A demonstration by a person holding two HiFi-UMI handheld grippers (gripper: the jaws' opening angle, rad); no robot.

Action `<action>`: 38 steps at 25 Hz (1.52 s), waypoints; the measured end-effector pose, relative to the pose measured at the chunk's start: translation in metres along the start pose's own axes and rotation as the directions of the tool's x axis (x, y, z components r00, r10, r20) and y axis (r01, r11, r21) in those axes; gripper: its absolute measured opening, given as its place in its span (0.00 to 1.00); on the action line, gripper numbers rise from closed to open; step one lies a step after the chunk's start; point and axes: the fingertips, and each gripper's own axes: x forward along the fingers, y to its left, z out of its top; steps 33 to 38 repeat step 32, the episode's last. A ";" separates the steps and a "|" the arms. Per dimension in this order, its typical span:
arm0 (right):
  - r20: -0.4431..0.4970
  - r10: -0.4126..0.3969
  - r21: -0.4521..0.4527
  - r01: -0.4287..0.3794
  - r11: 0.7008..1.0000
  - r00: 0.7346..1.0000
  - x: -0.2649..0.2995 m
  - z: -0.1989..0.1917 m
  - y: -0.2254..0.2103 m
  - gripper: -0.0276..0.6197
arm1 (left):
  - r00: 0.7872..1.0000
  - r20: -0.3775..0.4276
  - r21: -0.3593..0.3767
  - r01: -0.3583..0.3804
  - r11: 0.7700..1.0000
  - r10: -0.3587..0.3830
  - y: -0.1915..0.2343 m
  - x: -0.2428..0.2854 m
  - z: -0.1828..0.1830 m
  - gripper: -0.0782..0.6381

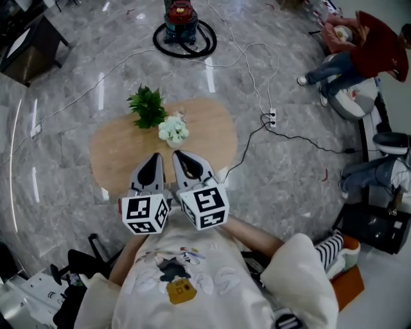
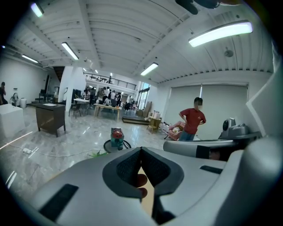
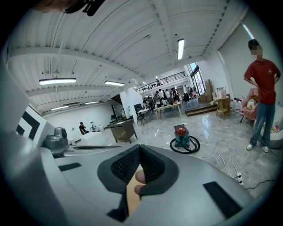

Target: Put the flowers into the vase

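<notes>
A bunch of white flowers [image 1: 173,130] stands on the round wooden table [image 1: 212,128]; whatever holds it is hidden beneath the blooms. A green leafy sprig [image 1: 148,106] sits just behind it to the left, and its leaf tips [image 2: 98,153] show over the left gripper's body. Both grippers hang side by side above the table's near edge, short of the flowers. My left gripper [image 1: 156,157] [image 2: 140,150] is shut with nothing between its pads. My right gripper [image 1: 178,154] [image 3: 139,147] is shut and empty too.
A red and teal vacuum cleaner [image 1: 182,19] [image 3: 182,137] with its coiled hose stands on the marble floor beyond the table. A white cable runs to a power strip [image 1: 273,117] at the right. A person in a red shirt [image 3: 261,97] stands off to the right.
</notes>
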 end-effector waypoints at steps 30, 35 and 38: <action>-0.020 -0.043 0.104 0.044 0.994 0.999 -0.028 -0.027 0.011 0.05 | 0.999 -0.036 -0.006 0.008 1.000 -0.008 -0.014 -0.044 -0.013 0.12; -0.023 -0.042 0.110 0.045 0.993 0.999 -0.036 -0.027 0.015 0.05 | 0.999 -0.049 -0.009 0.005 1.000 -0.006 -0.017 -0.050 -0.015 0.12; -0.023 -0.042 0.110 0.045 0.993 0.999 -0.036 -0.027 0.015 0.05 | 0.999 -0.049 -0.009 0.005 1.000 -0.006 -0.017 -0.050 -0.015 0.12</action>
